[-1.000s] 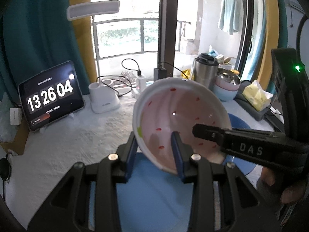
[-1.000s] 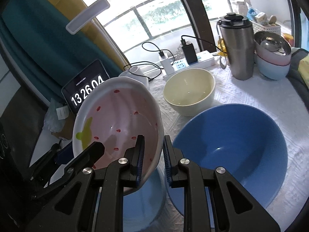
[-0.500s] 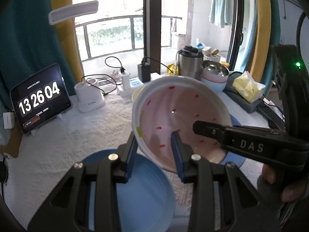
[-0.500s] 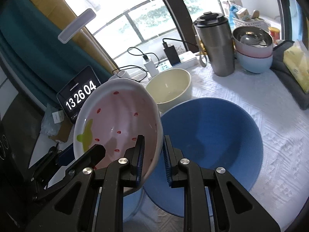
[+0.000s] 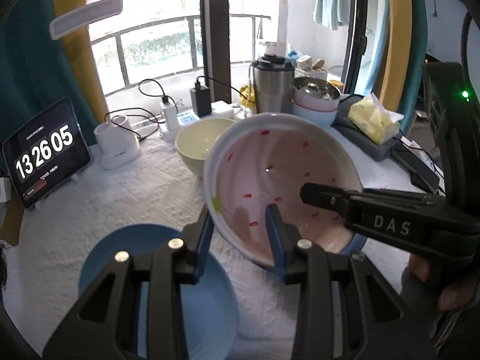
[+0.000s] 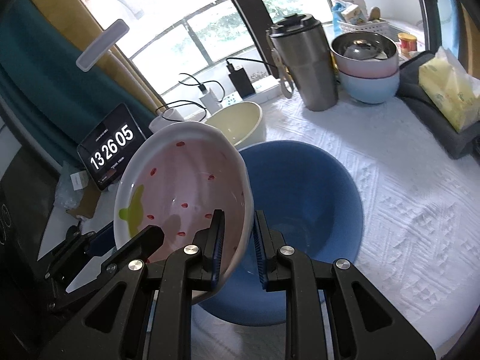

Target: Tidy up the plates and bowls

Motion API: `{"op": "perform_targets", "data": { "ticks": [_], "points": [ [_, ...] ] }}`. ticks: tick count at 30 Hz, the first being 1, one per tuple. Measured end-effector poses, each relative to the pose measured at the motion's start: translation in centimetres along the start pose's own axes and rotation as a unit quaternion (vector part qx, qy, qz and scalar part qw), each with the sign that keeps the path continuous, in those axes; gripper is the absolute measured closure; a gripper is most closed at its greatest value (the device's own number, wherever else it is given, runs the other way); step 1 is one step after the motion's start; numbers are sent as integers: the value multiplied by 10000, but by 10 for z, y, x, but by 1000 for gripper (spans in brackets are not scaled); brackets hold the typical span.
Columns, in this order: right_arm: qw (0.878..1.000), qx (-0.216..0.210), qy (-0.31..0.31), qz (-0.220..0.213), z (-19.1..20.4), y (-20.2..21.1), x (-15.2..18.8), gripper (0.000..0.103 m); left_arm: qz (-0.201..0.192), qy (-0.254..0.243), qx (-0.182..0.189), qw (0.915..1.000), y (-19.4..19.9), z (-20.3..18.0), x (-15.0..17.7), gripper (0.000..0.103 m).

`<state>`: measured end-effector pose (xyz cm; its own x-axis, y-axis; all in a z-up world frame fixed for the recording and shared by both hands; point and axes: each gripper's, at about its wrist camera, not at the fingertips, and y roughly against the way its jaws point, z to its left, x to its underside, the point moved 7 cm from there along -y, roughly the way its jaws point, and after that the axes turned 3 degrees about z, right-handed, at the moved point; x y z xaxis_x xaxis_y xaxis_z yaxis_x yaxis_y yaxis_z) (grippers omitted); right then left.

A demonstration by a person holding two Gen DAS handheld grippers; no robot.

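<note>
A pink bowl with red specks and a white rim (image 5: 279, 180) is held tilted in the air by both grippers. My left gripper (image 5: 240, 234) is shut on its near rim. My right gripper (image 6: 238, 246) is shut on its right rim, also seen in the right wrist view (image 6: 183, 186). The right gripper's finger (image 5: 360, 207) reaches into the bowl in the left wrist view. A large dark blue bowl (image 6: 306, 198) sits on the table just right of and below the pink bowl. A light blue plate (image 5: 168, 288) lies under my left gripper. A cream bowl (image 5: 201, 144) stands behind.
A steel tumbler (image 6: 303, 66), stacked pink and blue bowls with a steel one on top (image 6: 369, 69), a tissue pack (image 6: 447, 90), a clock tablet (image 5: 45, 153), chargers and cables (image 5: 180, 111) line the back of the white tablecloth (image 6: 405, 210).
Both grippers have lifted the pink bowl and carried it right, toward the large blue bowl. The light blue plate now lies lower left of the left gripper. The clock reads one second later.
</note>
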<state>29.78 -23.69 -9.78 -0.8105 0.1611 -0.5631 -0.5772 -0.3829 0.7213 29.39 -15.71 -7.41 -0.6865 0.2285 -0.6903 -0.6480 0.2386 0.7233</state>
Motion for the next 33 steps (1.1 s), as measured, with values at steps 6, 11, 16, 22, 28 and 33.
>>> {"op": "perform_targets", "data": {
  "ticks": [6,11,16,22,28,33],
  "points": [
    [9999,104,-32,46,-16,0,6,82,135,-126,60,9998,-10,-14,4,67],
    [9997,176,-103,140,-30,-1,12,82,234,-196,102,9995,-17,-24,7,67],
    [9993,314,-40,185,-37,-2,15,82,351,-228,127,9990,-24,-30,12,67],
    [9987,456,28,241,-42,-2,17,82,429,-271,124,9986,-31,-35,15,67],
    [9975,603,161,317,-42,-5,18,82,497,-292,66,9983,-36,-34,18,66],
    [9967,688,226,365,-40,-6,18,81,548,-326,67,9979,-39,-34,21,66]
  ]
}}
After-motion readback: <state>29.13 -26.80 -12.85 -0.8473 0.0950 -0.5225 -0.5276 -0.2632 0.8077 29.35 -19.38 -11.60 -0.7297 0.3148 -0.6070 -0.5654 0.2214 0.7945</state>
